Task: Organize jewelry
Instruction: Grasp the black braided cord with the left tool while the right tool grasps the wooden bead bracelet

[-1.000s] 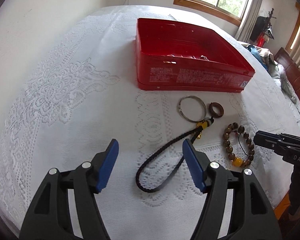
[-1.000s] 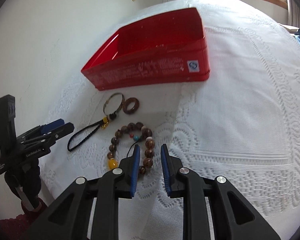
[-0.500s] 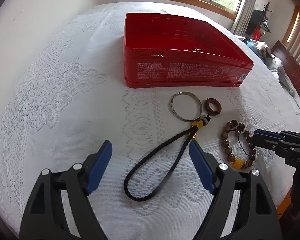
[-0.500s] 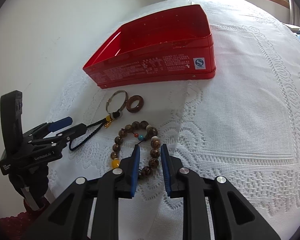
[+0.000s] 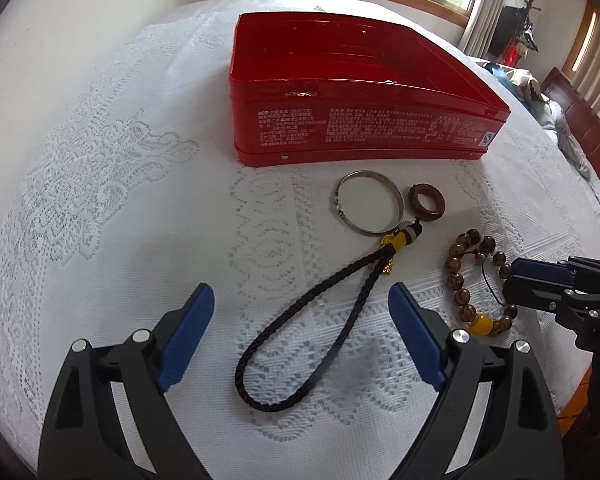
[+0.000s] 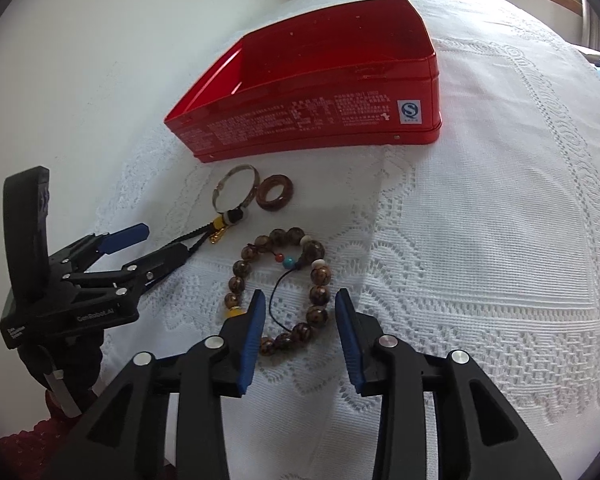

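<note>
Here, left gripper (image 5: pixel 300 316) opening wide above braided cord (image 5: pixel 320 328); right gripper (image 6: pixel 300 312) opening over bead bracelet (image 6: pixel 316 276), neither gripping

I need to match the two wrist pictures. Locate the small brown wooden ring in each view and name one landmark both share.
Left wrist view: the brown wooden ring lies right of centre, just right of the silver bangle.
Right wrist view: the ring lies left of centre, again just right of the bangle.
Shared landmark: the red tin box, behind the ring in both.

Two close, downward wrist views, both over the red tin (image 5: pixel 360 128) and jewelry.
</note>
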Demonstrator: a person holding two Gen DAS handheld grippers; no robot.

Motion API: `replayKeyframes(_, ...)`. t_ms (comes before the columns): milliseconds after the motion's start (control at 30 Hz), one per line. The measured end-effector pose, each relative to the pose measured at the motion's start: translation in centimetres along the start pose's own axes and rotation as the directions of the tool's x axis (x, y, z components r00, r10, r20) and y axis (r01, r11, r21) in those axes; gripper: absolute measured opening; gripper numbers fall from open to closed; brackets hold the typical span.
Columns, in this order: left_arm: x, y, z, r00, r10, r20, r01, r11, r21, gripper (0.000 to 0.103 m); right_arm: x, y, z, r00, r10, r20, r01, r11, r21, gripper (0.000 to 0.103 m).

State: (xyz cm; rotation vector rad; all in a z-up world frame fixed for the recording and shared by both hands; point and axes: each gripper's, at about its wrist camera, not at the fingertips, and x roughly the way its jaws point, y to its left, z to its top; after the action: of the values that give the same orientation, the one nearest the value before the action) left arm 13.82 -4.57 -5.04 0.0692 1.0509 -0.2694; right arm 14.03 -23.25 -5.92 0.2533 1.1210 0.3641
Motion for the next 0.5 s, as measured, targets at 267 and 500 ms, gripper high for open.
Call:
replayKeyframes(267,1.9,-1.8,0.9,0.999,0.005,-0.041,-0.003,0.998,0.062,0.086,1.1,0.1,0.7,0.999,-0.033,0.004,0.033,0.999,-0.037,0.021)
replayKeyframes(500,1.5,-2.5,0.8,1.000,-0.002,-0.028,0.004,0.996,0.089,0.044,1.6,0.3,1.0,0.998,-0.067,0.009,0.067,0.995,-0.075,0.011)
